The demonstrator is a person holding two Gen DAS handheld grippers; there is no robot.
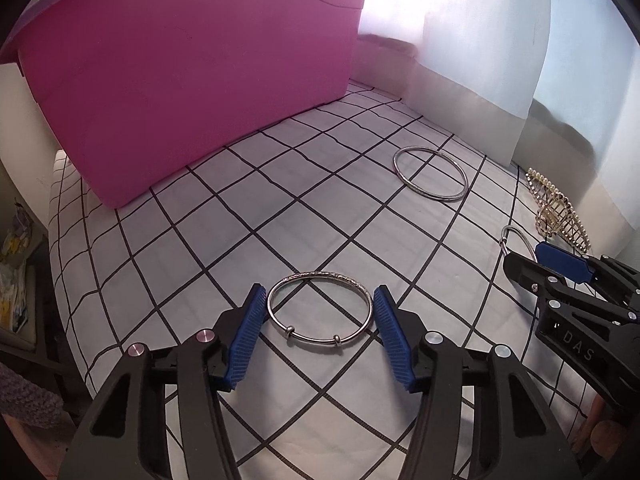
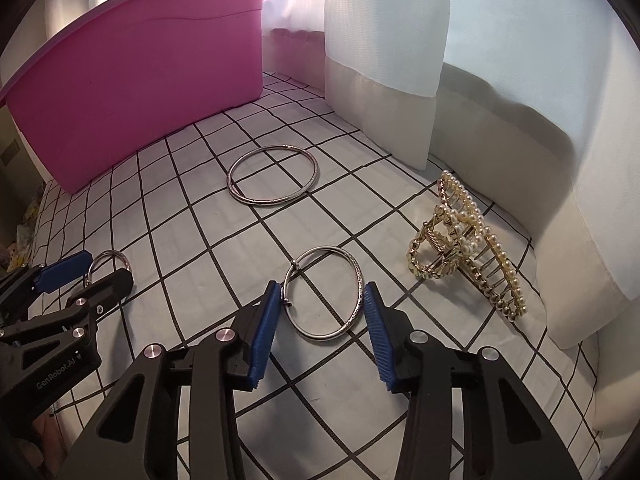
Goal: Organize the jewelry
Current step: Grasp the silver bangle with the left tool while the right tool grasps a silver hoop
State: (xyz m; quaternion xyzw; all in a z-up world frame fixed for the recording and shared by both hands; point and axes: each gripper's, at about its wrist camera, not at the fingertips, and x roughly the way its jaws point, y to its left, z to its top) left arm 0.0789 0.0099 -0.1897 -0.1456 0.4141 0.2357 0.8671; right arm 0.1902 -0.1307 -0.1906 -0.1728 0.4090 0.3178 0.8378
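So nothing's been binned yet: one bangle (image 1: 320, 307) is straddled by the wide-open left gripper (image 1: 320, 312), another bangle (image 2: 323, 292) by the equally wide right gripper (image 2: 320, 308) (pink tub (image 2: 136, 92) interior can't be seen).

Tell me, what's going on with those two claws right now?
Left gripper open around one silver bangle. Right gripper open around another bangle. Pink bin behind; path clear.

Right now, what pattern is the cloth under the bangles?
White cloth with a black grid; clearest in the right wrist view.
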